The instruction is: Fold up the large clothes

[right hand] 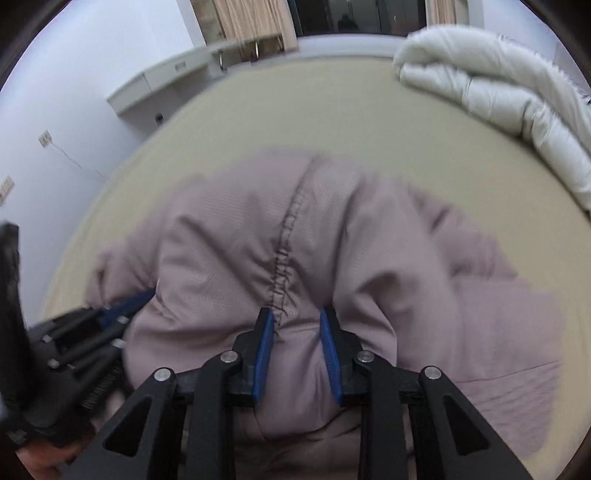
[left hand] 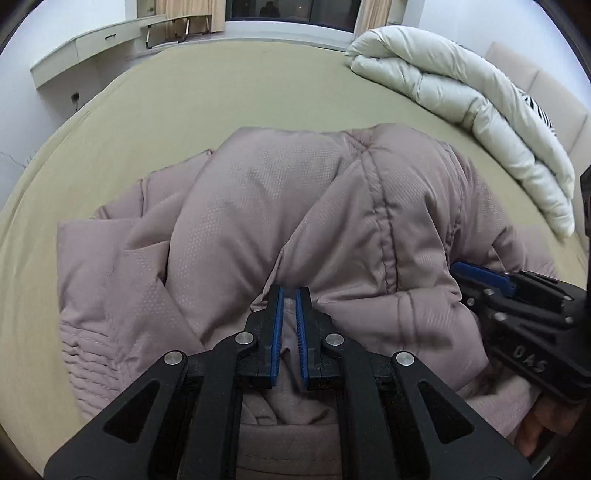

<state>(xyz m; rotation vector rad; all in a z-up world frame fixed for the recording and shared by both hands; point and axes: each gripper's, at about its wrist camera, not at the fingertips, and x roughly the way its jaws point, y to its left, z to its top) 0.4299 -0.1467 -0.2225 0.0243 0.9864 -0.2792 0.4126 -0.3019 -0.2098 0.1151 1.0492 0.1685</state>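
A large padded jacket [left hand: 295,206] in dusty mauve lies bunched on the bed [left hand: 229,88], near the front edge of its olive-tan sheet. Its cloth has a fine dotted weave, a dark stitched seam runs down the raised middle fold, and a ribbed, quilted band shows at the lower left in the left wrist view. The jacket is heaped rather than flat, with puffy folds rising toward both cameras. The left hand-held gripper [left hand: 290,291] has its blue pads [left hand: 277,332] nearly together, clamped on a thin fold of the jacket that passes up between them. The right hand-held gripper [right hand: 296,312] stands with its blue pads [right hand: 264,354] a little apart, pressing on a thick bulge of the jacket just beside the seam, which fills the gap between them. Each gripper shows at the edge of the other's view, close by its side, and the raised letters "DAS" can be read on the black body of the right one in the left wrist view. A folded white duvet [left hand: 472,96] lies at the far right of the bed, well apart from the jacket, with a black-and-white patterned piece at its edge. A pale desk [left hand: 88,48] with a drawer stands against the wall beyond the bed, beside beige curtains [left hand: 192,11] and a dark window.
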